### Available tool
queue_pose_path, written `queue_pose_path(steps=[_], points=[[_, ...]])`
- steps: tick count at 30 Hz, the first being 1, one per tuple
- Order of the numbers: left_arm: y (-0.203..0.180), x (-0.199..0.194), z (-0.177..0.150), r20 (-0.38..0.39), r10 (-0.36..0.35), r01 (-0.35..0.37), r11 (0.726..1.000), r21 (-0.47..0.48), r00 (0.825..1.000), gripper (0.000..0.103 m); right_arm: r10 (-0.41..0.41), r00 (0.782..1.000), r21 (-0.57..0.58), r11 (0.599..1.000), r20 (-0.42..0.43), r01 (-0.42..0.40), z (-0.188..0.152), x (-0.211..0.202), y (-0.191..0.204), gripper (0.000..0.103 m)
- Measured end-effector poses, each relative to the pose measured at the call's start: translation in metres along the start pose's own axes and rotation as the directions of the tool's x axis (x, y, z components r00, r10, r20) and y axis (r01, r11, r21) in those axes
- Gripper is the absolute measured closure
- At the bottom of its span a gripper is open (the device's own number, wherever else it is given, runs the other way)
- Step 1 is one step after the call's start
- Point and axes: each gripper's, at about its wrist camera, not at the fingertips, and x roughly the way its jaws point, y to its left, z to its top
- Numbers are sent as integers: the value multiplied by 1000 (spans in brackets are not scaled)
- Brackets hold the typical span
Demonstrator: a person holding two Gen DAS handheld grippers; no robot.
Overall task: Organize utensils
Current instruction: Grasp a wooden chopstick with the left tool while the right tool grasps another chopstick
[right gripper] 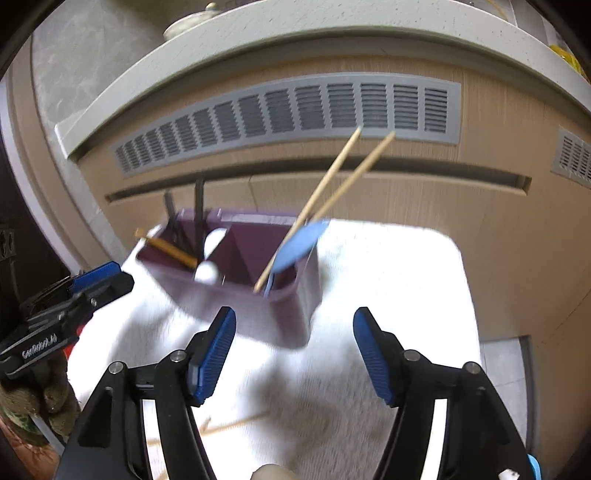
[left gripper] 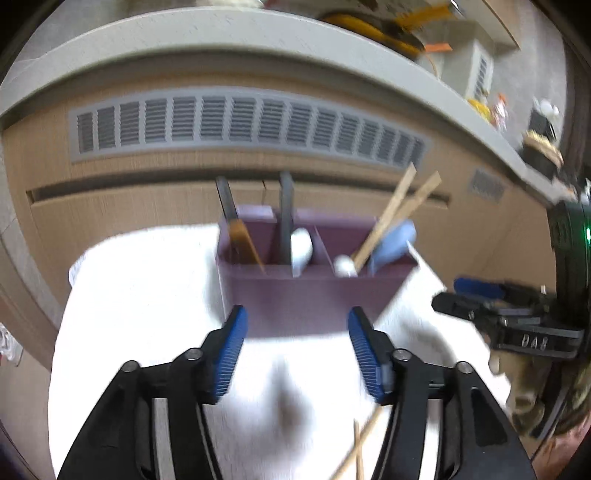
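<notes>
A purple utensil holder (left gripper: 310, 291) with three compartments stands on a white towel (left gripper: 147, 314); it also shows in the right wrist view (right gripper: 236, 295). It holds dark-handled utensils (left gripper: 286, 206), a white spoon (left gripper: 301, 247), a blue spoon (left gripper: 393, 243) and a pair of wooden chopsticks (left gripper: 395, 210), which also show in the right wrist view (right gripper: 332, 184). Another pair of chopsticks (left gripper: 358, 450) lies loose on the towel near me. My left gripper (left gripper: 297, 354) is open and empty, just short of the holder. My right gripper (right gripper: 293, 358) is open and empty, facing the holder's right end.
A wooden cabinet front with a grey vent grille (left gripper: 251, 125) stands behind the towel, under a pale countertop edge (left gripper: 221, 33). Clutter sits on the counter at the upper right (left gripper: 388, 26). The right gripper appears at the right edge of the left wrist view (left gripper: 480, 299).
</notes>
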Motion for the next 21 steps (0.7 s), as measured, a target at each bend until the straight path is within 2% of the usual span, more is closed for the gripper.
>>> queue_pose_path(steps=[3, 7, 10, 12, 15, 17, 19, 21], points=[[-8, -7, -26, -59, -10, 13, 999, 51, 998, 41, -11, 1000, -30, 1000, -25, 10, -17, -2, 11, 32], [-9, -14, -50, -117, -1, 8, 998, 59, 993, 37, -45, 997, -76, 996, -59, 41, -40, -4, 26, 22], [7, -24, -64, -134, 53, -52, 999, 7, 990, 34, -146, 985, -147, 980, -92, 131, -58, 0, 46, 13], [21, -31, -68, -138, 84, -90, 995, -42, 987, 32, -191, 975, -185, 968, -109, 169, -69, 2, 60, 12], [44, -44, -70, -123, 121, -135, 985, -109, 985, 30, -126, 978, -176, 980, -164, 97, -84, 3, 74, 12], [54, -51, -69, -109, 135, -149, 979, -138, 985, 30, -83, 975, -171, 984, -205, 48, -91, 5, 87, 23], [63, -58, -72, -97, 145, -160, 973, -166, 985, 29, -26, 963, -155, 988, -270, -17, -96, 12, 95, 67], [68, -60, -73, -94, 147, -162, 971, -174, 985, 28, 25, 941, -123, 990, -339, -70, -101, 21, 102, 78]])
